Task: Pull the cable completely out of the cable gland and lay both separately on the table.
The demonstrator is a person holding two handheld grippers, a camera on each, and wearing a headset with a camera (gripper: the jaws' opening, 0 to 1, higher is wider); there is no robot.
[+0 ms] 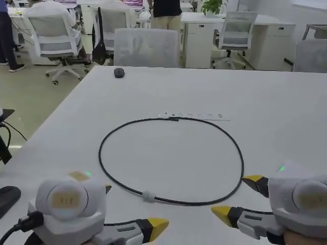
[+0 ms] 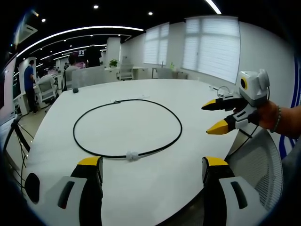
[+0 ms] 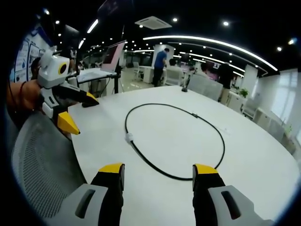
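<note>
— Yellow-tipped left tool [image 1: 132, 206] down at the near edge, jaws spread wide, nothing held. Right tool [image 1: 237, 195] alongside, equally wide, equally empty.

— And the cable?

— Black cable [image 1: 100, 153] lying in one big loop on the white surface [image 1: 276, 97], ends seeming to meet at the far side. Cable gland [image 1: 148, 196], small and pale, threaded on the near arc, just ahead of the left tool and between the two.

— Not yet touched, then. Best way in?

— Probably one tool pinching the gland itself, the other closing on the cable just beside it. Then pulling straight along the cable's line, not upward, to avoid kinking. Likely a long feed, with lots of cable either side of the gland, so regripping close to the gland each time rather than one big haul. Shorter run? Cannot tell from here.

— Room for that?

— Plenty. Bare surface inside the loop and out to the right. Pale strip [image 1: 194, 116] with dark marks just beside the loop's far side; worth keeping the sliding cable from dragging it. Small dark mouse-like thing [image 1: 119, 72] well beyond, near the far edge. Office chairs [image 1: 145, 48] past that.

— Near edge?

— Close under both tools, with a mesh chair back [image 3: 37, 155] below. Better to lay gland and cable well inboard, apart, away from that drop.
</note>
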